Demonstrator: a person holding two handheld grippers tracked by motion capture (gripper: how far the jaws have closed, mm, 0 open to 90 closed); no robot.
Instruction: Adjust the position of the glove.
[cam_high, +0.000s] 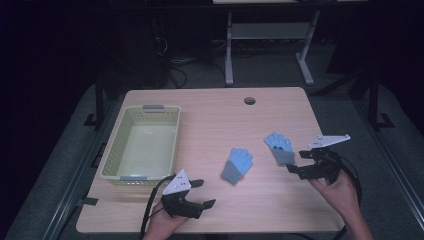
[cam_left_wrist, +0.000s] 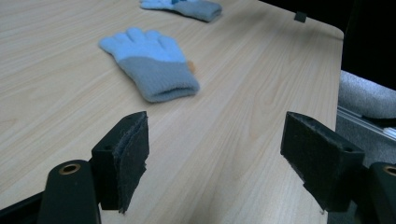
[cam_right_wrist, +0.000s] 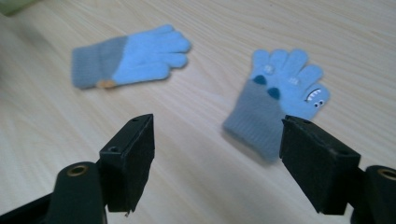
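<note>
Two blue gloves flat on the wooden table, both grippers open and empty

On the wooden table (cam_high: 210, 125), near the middle, lying flat: plain glove (cam_high: 237, 166), light blue fingers, grey cuff, small orange tag at the cuff edge. Just to the right of it, apart and not touching: patterned glove (cam_high: 279, 148), also blue with grey cuff, with dark patches and small cartoon eyes on the fingers. At the near edge of the table, held low: left gripper (cam_high: 201, 193), jaws spread wide, nothing between them, pointing toward the plain glove but well short of it. At the right side: right gripper (cam_high: 298, 162), jaws also wide open and empty, tips just beside the grey cuff of the patterned glove; contact not possible to tell. On the left part of the table: pale green basket (cam_high: 111, 159), with nothing inside
</note>
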